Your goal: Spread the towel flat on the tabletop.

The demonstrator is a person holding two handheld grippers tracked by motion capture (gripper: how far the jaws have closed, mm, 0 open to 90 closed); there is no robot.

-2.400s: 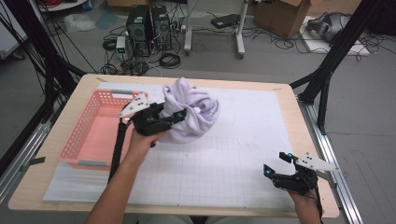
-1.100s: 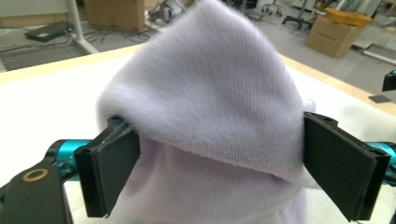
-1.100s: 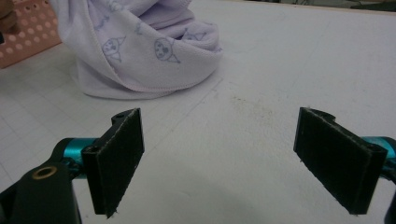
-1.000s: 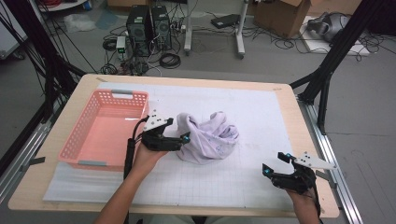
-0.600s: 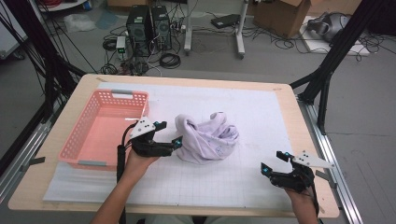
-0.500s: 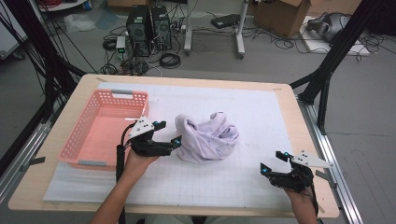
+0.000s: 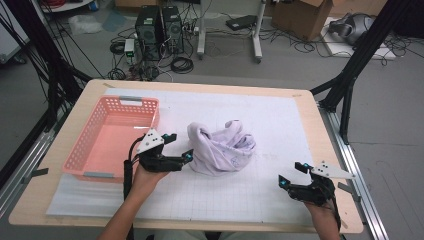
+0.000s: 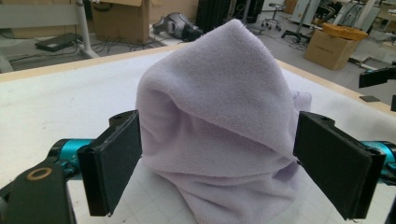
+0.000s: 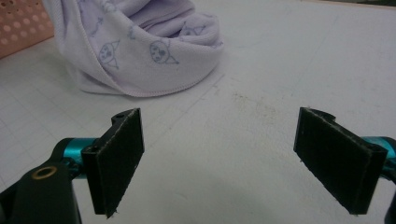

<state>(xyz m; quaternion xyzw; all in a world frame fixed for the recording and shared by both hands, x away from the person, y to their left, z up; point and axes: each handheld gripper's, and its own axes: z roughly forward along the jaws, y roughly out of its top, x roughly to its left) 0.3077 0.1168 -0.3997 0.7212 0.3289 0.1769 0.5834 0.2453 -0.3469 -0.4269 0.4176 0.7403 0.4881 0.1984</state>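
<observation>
Items counted: one cloth, one basket, one mat, one tabletop, two claws.

Cloth: pale lilac fleece, bunched in a loose heap near the middle of the white gridded mat. It stands peaked rather than flat. The right claw view shows small printed figures on its inner face and a stitched hem along the lower edge. It lies just right of the basket, apart from it.

Basket: pink, perforated walls, at the left of the mat. Nothing seen inside.

Left claw: held low, just left of the cloth, pointing toward it. Jaws spread wide. In the left claw view the cloth rises between and beyond the two pads; neither pad presses it. Whether a pad brushes the fleece at the near edge cannot be told.

Right claw: at the right front of the mat, well apart from the cloth, held low over the surface. Jaws spread wide, nothing between them. The right claw view shows bare mat between the pads, with the cloth farther off at upper left and a corner of the basket behind it.

One hand holds each claw; both forearms enter from the near edge.
</observation>
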